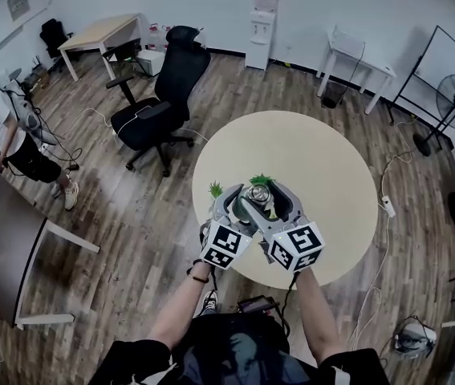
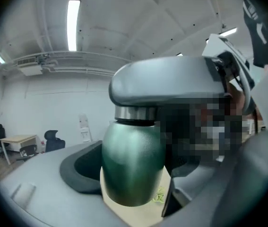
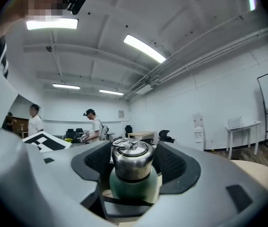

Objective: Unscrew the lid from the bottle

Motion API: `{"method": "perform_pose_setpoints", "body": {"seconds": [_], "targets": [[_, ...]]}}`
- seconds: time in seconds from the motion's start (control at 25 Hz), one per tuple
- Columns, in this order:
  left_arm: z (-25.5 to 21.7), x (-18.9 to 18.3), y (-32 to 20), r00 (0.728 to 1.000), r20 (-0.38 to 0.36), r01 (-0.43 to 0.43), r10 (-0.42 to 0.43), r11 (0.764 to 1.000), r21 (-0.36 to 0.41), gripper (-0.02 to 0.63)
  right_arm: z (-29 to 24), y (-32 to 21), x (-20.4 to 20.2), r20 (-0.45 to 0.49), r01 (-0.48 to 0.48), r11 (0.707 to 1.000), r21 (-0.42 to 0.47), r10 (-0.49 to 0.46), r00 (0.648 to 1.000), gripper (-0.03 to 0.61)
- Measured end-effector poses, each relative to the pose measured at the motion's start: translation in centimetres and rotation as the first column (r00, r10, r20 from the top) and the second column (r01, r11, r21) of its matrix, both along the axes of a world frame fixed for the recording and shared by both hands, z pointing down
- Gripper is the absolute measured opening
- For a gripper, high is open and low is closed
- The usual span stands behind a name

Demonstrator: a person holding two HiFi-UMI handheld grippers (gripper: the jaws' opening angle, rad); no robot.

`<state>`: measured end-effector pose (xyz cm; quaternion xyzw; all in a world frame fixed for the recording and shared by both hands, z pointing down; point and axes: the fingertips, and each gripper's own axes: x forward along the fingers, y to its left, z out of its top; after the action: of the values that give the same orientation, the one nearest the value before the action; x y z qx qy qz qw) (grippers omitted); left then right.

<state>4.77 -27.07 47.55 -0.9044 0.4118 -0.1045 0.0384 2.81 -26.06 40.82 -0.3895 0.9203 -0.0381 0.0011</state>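
A dark green metal bottle [image 2: 131, 164] with a steel lid [image 3: 131, 159] hangs in the air over the round beige table [image 1: 331, 175]. My left gripper [image 2: 134, 174] is shut on the bottle's body, with its pads against both sides. From the right, my right gripper [image 3: 133, 164] reaches level around the lid. Its ribbed pads [image 3: 171, 164] stand just off the lid's sides, so it is open. The head view shows both grippers [image 1: 239, 207] [image 1: 274, 200] meeting at the bottle [image 1: 257, 193]. In the left gripper view the right gripper [image 2: 167, 82] covers the lid.
Two small green plants [image 1: 215, 189] [image 1: 261, 180] stand on the table just beyond the bottle. A black office chair [image 1: 163, 95] is off the table's far left. Two people [image 3: 93, 124] work at a bench in the background. Cables run across the floor.
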Motion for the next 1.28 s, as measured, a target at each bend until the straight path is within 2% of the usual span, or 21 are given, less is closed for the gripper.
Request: {"method": "perform_pose_setpoints", "body": {"seconds": [0.12, 0.2, 0.32, 0.4, 0.48, 0.56, 0.64, 0.68, 0.72, 0.84, 0.92, 1.0, 1.08, 1.2, 1.28], "targets": [[0.1, -0.3, -0.5, 0.995, 0.008, 0.097, -0.097, 0.995, 0.001, 0.377, 0.2, -0.6, 0.4, 0.025, -0.071, 0.997, -0.025, 0.072, 0.997, 0.284], [0.0, -0.2, -0.4, 0.996, -0.004, 0.088, -0.088, 0.996, -0.001, 0.377, 0.0, -0.4, 0.4, 0.030, -0.061, 0.998, -0.021, 0.062, 0.998, 0.268], [-0.6, 0.0, 0.5, 0.999, -0.016, -0.040, 0.040, 0.999, 0.006, 0.377, -0.5, 0.6, 0.1, 0.009, 0.064, 0.998, 0.011, -0.064, 0.998, 0.264], [-1.3, 0.1, 1.4, 0.986, -0.029, -0.164, 0.164, 0.986, 0.016, 0.377, -1.1, 1.5, -0.1, -0.004, 0.197, 0.980, 0.038, -0.197, 0.980, 0.262], [-2.0, 0.1, 2.4, 0.956, -0.049, -0.290, 0.291, 0.957, 0.021, 0.377, -1.9, 2.5, -0.3, -0.020, 0.326, 0.943, 0.059, -0.326, 0.945, 0.259], [-2.5, 0.2, 3.5, 0.914, -0.064, -0.401, 0.401, 0.916, 0.022, 0.377, -2.6, 3.5, -0.4, -0.042, 0.433, 0.899, 0.065, -0.431, 0.901, 0.258], [-2.8, 0.2, 4.3, 0.880, -0.068, -0.470, 0.470, 0.882, 0.019, 0.377, -2.9, 4.2, -0.5, -0.060, 0.503, 0.862, 0.058, -0.500, 0.864, 0.258], [-2.8, 0.2, 4.4, 0.875, -0.065, -0.480, 0.480, 0.877, 0.016, 0.377, -2.9, 4.3, -0.6, -0.063, 0.517, 0.855, 0.051, -0.514, 0.856, 0.258], [-2.8, 0.2, 4.3, 0.879, -0.061, -0.473, 0.473, 0.881, 0.013, 0.377, -2.9, 4.1, -0.6, -0.060, 0.512, 0.858, 0.043, -0.510, 0.858, 0.258], [-2.6, 0.3, 3.2, 0.919, -0.068, -0.388, 0.388, 0.921, 0.011, 0.377, -2.8, 3.2, -0.3, -0.004, 0.427, 0.903, 0.031, -0.428, 0.904, 0.275], [-2.3, 0.3, 2.5, 0.947, -0.070, -0.313, 0.313, 0.950, 0.013, 0.377, -2.7, 2.8, -0.3, 0.038, 0.366, 0.930, 0.029, -0.367, 0.930, 0.348], [-2.0, 0.2, 1.8, 0.970, -0.064, -0.235, 0.235, 0.972, 0.016, 0.377, -2.2, 2.3, -0.5, 0.034, 0.292, 0.956, 0.024, -0.292, 0.956, 0.371], [-1.8, 0.1, 1.2, 0.985, -0.056, -0.160, 0.161, 0.987, 0.019, 0.377, -1.5, 1.7, -0.6, 0.013, 0.215, 0.977, 0.012, -0.215, 0.976, 0.356], [-1.4, 0.0, 0.7, 0.998, -0.023, -0.050, 0.051, 0.998, 0.028, 0.377, -1.0, 0.9, -0.2, 0.038, 0.096, 0.995, -0.013, -0.096, 0.995, 0.342], [-1.0, -0.2, 0.5, 1.000, 0.001, 0.010, -0.010, 0.999, 0.034, 0.377, -0.8, 0.2, 0.2, 0.053, 0.012, 1.000, -0.024, -0.010, 0.999, 0.291]]}}
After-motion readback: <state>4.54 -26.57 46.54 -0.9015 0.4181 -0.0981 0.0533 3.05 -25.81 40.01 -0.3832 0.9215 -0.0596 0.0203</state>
